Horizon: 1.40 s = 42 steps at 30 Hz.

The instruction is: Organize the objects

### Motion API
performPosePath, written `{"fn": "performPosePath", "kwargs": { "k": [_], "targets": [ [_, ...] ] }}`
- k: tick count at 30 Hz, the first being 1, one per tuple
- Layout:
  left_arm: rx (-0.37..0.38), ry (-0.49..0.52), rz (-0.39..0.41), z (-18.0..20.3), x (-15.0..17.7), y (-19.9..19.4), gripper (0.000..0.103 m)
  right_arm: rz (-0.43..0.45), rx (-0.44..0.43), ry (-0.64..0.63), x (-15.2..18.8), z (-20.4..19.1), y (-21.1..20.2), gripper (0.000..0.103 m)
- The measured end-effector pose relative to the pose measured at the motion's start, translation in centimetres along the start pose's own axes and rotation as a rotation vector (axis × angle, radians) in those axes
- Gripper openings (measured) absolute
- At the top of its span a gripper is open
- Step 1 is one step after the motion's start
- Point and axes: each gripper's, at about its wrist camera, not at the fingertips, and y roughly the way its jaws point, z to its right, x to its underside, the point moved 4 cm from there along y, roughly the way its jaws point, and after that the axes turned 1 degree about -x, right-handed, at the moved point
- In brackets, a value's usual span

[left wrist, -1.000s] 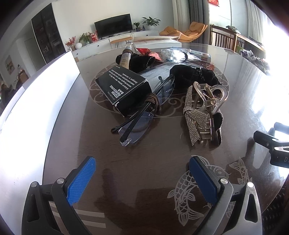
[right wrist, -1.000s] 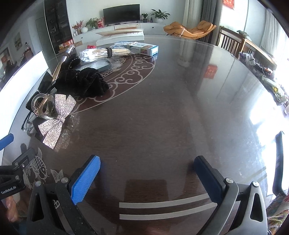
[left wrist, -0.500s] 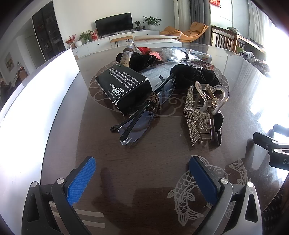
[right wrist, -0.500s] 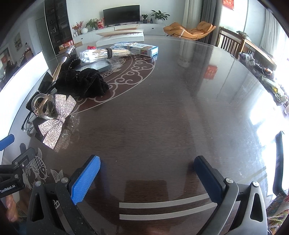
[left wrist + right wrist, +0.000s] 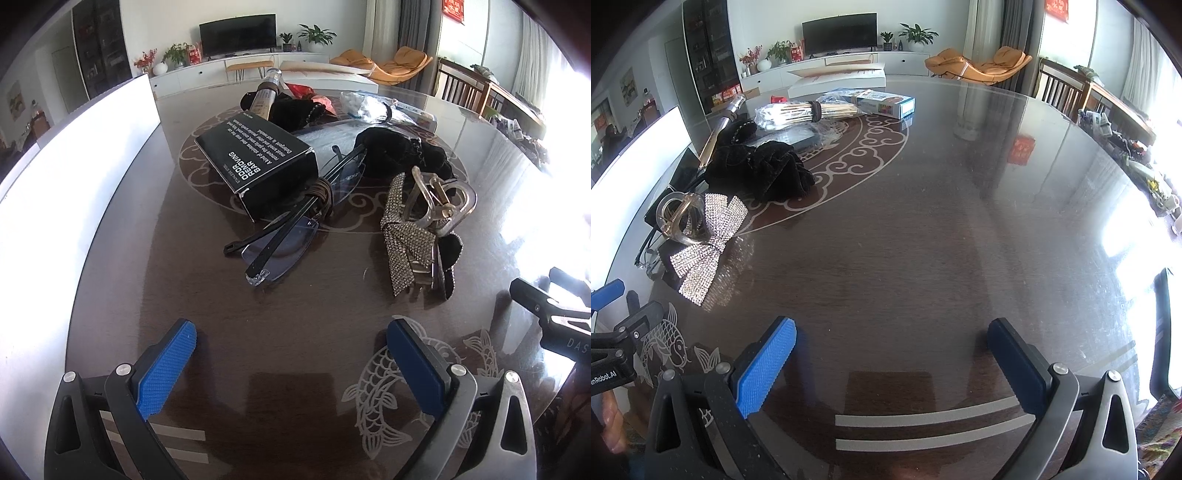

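Both the left gripper (image 5: 291, 345) and right gripper (image 5: 892, 341) hung spread and empty over the worktop (image 5: 923, 240); glasses (image 5: 288, 236), black box (image 5: 258, 162) and rhinestone bow (image 5: 404, 243) crowded the far left.

Beyond the far edge of the dark glossy round table (image 5: 960, 229) with pale cloud scrollwork and fish inlays stands a long white low cabinet (image 5: 846, 64), carrying a black flat-screen television (image 5: 839, 34) and green potted plants (image 5: 918, 35) — a red-flowered one sits toward its left end. An orange lounge chair (image 5: 979, 66) rests to the right, near grey curtains (image 5: 1012, 26). Dark wooden chairs (image 5: 1060, 88) line the table's right edge — a tall black display cabinet (image 5: 709, 62) rises beyond its left edge.
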Motion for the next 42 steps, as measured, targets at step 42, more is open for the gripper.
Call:
{"fn": "performPosePath", "kwargs": {
  "k": [42],
  "targets": [
    [0.029, 0.034, -0.015, -2.0, 2.0, -1.2, 0.103, -0.005, -0.219, -0.134, -3.8, -11.8, 3.3, 0.077]
  ]
}}
